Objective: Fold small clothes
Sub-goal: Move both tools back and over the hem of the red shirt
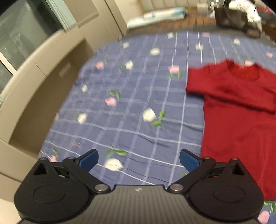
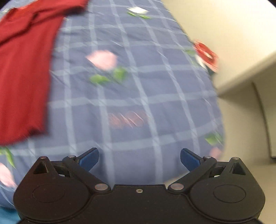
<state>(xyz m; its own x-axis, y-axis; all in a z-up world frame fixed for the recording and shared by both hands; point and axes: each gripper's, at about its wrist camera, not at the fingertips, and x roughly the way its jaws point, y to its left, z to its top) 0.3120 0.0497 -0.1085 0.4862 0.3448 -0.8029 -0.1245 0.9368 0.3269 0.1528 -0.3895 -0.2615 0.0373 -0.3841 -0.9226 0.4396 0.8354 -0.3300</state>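
Note:
A small dark red T-shirt (image 1: 238, 110) lies flat on a blue checked bedsheet with flowers (image 1: 134, 96), neck hole at the far end. In the left wrist view it fills the right side, and its near sleeve is folded across the chest. My left gripper (image 1: 138, 161) hovers over bare sheet to the shirt's left, open and holding nothing. In the right wrist view the T-shirt (image 2: 24, 69) occupies the upper left. My right gripper (image 2: 139, 159) stands open over the sheet (image 2: 138, 89), to the right of the shirt's hem. Both views are blurred by motion.
Beige cabinets (image 1: 43, 82) and a window (image 1: 20, 34) border the bed on the left. Beyond its far end are a wooden floor, a pale roll (image 1: 162, 15) and a dark bag (image 1: 231, 17). A red and white object (image 2: 206, 55) sits at the bed's right edge beside a beige wall (image 2: 232, 34).

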